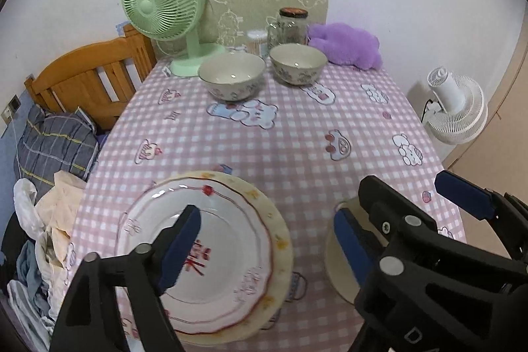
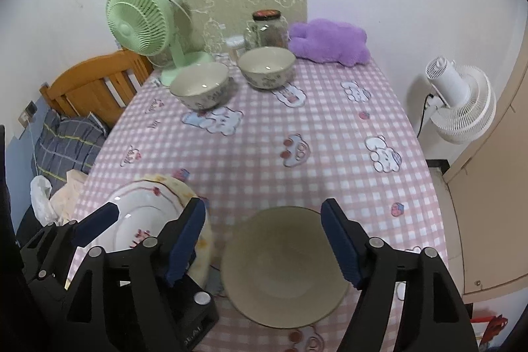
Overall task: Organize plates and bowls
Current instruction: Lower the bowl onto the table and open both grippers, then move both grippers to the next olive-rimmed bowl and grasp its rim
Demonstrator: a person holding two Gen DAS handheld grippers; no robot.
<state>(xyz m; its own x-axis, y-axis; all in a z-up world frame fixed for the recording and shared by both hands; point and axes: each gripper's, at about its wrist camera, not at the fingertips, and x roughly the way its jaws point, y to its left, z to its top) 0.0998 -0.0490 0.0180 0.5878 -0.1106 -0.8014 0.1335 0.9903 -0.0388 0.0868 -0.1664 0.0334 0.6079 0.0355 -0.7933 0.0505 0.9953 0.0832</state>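
Note:
A white plate with red trim (image 1: 224, 240) lies on a larger cream plate (image 1: 280, 240) at the table's near left; it also shows in the right wrist view (image 2: 138, 213). A beige bowl (image 2: 283, 266) sits at the near middle, partly seen in the left wrist view (image 1: 333, 259). Two patterned bowls (image 1: 231, 76) (image 1: 298, 63) stand at the back, also in the right wrist view (image 2: 199, 86) (image 2: 266, 66). My left gripper (image 1: 264, 246) is open and empty over the plates' right edge. My right gripper (image 2: 264, 246) is open and empty above the beige bowl.
A green fan (image 1: 161, 5), a glass jar (image 1: 290, 25), a toothpick holder (image 1: 257, 40) and a purple plush (image 1: 346, 45) line the back of the pink checked table (image 1: 297, 137). A wooden headboard (image 1: 92, 78) and laundry lie left. A white fan (image 1: 455, 104) stands right.

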